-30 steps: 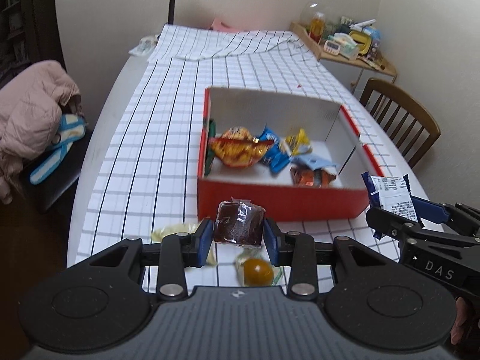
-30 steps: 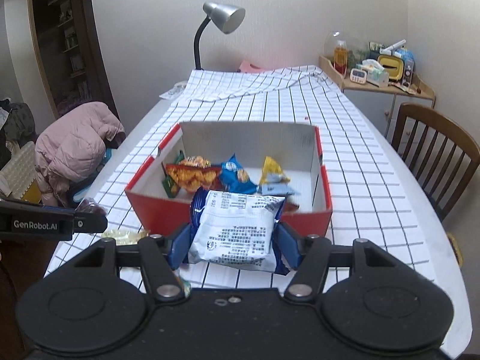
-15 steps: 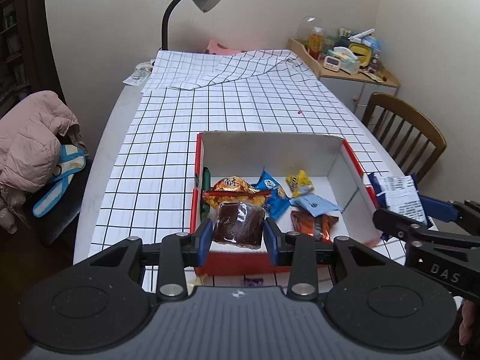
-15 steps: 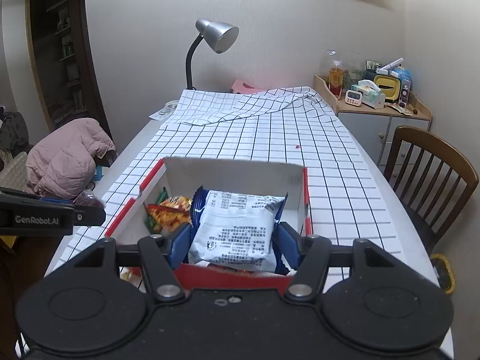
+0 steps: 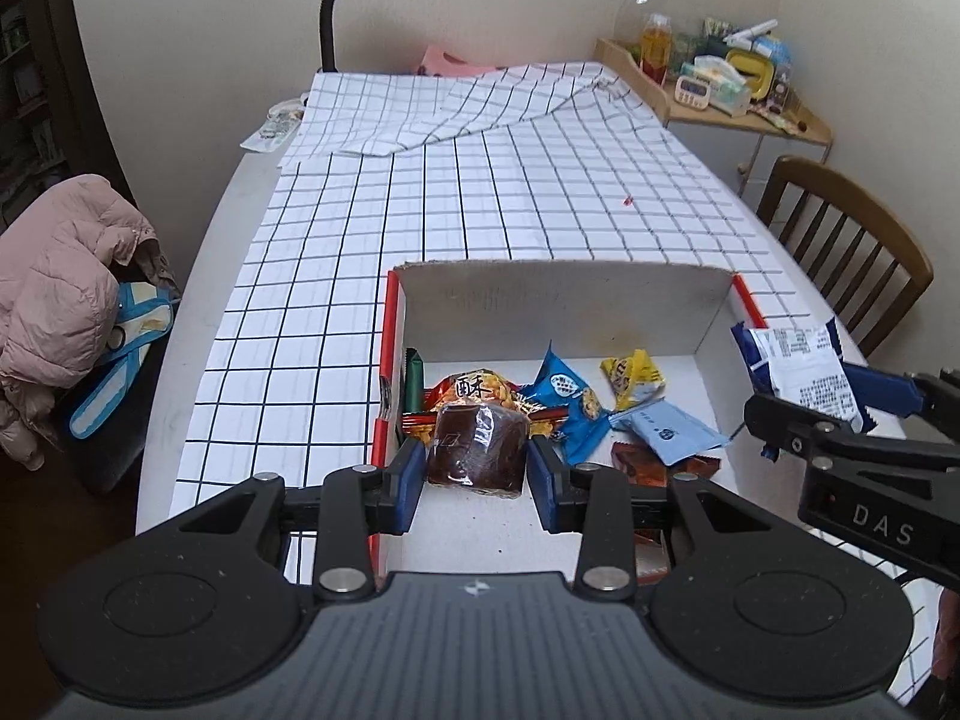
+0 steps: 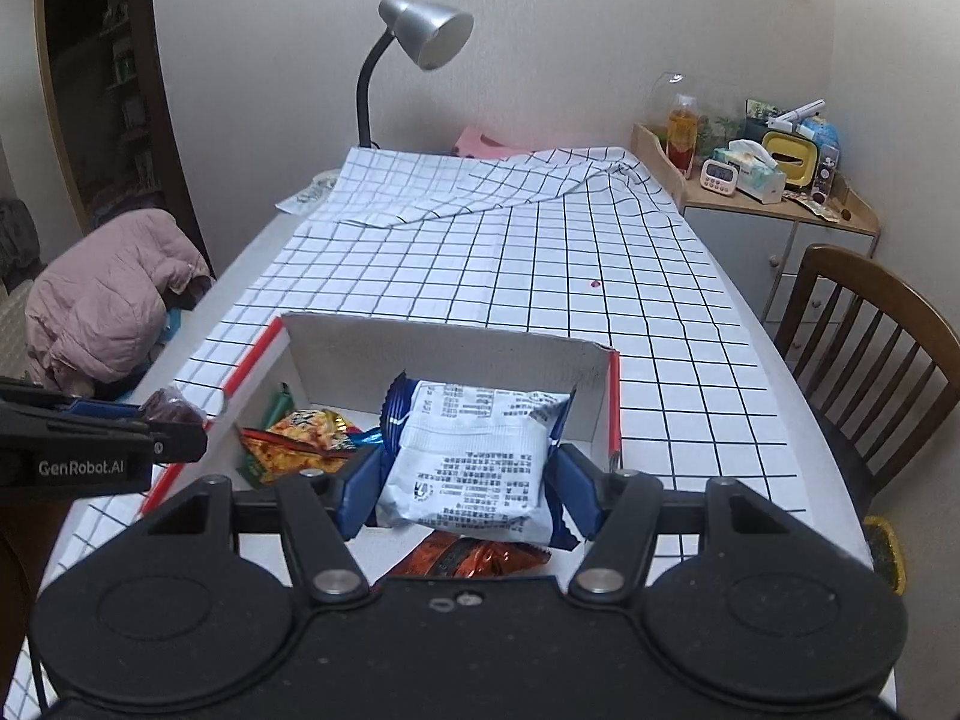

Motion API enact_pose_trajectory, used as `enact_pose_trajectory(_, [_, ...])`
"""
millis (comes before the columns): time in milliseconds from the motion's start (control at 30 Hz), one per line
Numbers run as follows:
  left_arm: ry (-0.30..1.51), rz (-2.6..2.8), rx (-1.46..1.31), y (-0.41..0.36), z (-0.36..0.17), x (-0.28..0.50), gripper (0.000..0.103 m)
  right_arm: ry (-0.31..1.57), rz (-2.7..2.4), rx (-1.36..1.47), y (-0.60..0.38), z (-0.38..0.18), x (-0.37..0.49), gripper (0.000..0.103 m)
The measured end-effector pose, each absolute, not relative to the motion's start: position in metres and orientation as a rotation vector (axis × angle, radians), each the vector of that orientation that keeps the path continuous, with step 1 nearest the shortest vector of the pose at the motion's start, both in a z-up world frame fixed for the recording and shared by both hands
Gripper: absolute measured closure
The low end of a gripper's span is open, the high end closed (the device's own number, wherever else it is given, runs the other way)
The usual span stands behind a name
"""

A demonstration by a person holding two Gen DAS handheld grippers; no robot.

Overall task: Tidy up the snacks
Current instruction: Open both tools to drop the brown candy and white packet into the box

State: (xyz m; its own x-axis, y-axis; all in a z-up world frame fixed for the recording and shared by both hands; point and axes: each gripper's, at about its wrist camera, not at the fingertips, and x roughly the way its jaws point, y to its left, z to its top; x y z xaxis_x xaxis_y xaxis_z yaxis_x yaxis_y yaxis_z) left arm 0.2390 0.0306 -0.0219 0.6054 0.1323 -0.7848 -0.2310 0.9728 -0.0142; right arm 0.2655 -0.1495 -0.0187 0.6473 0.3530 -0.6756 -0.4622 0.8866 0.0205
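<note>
A red-sided cardboard box (image 5: 564,294) with a white inside stands on the checked tablecloth and holds several wrapped snacks (image 5: 570,396). My left gripper (image 5: 477,471) is shut on a brown cake in clear wrap (image 5: 477,447), held over the box's near left part. My right gripper (image 6: 465,480) is shut on a white and blue snack packet (image 6: 474,462), held above the box (image 6: 444,348) near its right side. In the left wrist view that packet (image 5: 804,369) shows at the right, by the box's right wall. An orange snack (image 6: 300,441) lies in the box under the packet's left.
A desk lamp (image 6: 420,42) stands at the table's far end by a folded-back part of the cloth (image 6: 480,192). A wooden chair (image 6: 876,336) is at the right, a pink jacket (image 6: 108,300) on a seat at the left. A cluttered side cabinet (image 6: 774,180) fills the far right corner.
Both grippers have moved forward from in front of the box's near wall to above its inside, each keeping its snack. The loose snacks on the cloth in front have dropped out of view.
</note>
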Motion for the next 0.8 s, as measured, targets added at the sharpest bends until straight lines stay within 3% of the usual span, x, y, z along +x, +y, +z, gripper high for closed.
enact_pose_trajectory(800, [1.113,0.192,-0.064,0.026,-0.091,0.297,0.067,0.953,0.519,-0.296,-0.116,-0.09,0.319,0.042])
